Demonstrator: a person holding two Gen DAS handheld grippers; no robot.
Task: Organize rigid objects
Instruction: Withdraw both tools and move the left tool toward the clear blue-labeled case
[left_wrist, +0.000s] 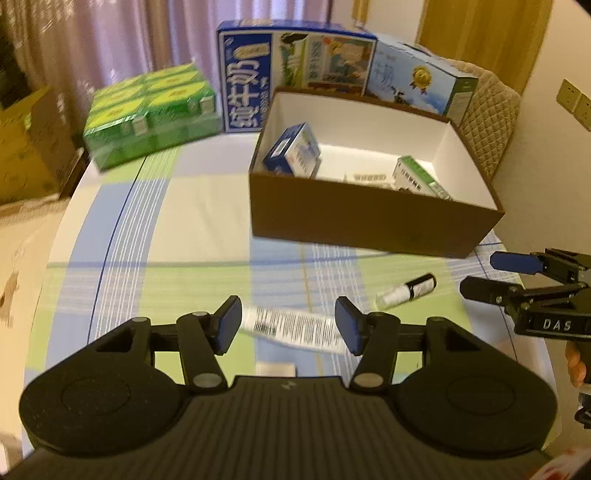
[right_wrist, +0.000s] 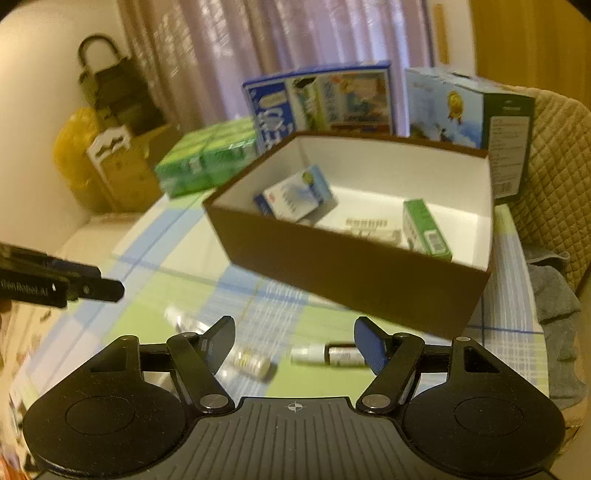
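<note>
My left gripper (left_wrist: 288, 325) hovers open over the checked tablecloth, and a white barcoded tube (left_wrist: 291, 326) lies on the cloth in the gap between its fingers, not pressed. A small dark bottle with a white end (left_wrist: 406, 291) lies to its right. My right gripper (right_wrist: 295, 345) is open too, above a small vial (right_wrist: 253, 362) and that bottle (right_wrist: 332, 354). Behind stands an open brown box (left_wrist: 369, 229) holding a blue-white carton (left_wrist: 291, 151), a green-white carton (left_wrist: 417, 177) and a blister strip (left_wrist: 369, 177). Each gripper appears at the edge of the other's view: right gripper (left_wrist: 495, 275), left gripper (right_wrist: 99, 280).
A green shrink-wrapped pack (left_wrist: 147, 114), a tall blue milk case (left_wrist: 295, 66) and a light-blue case (left_wrist: 417, 81) stand at the table's far side. A cardboard box (left_wrist: 26, 147) sits off the left edge. A quilted chair back (left_wrist: 487, 110) is at the right.
</note>
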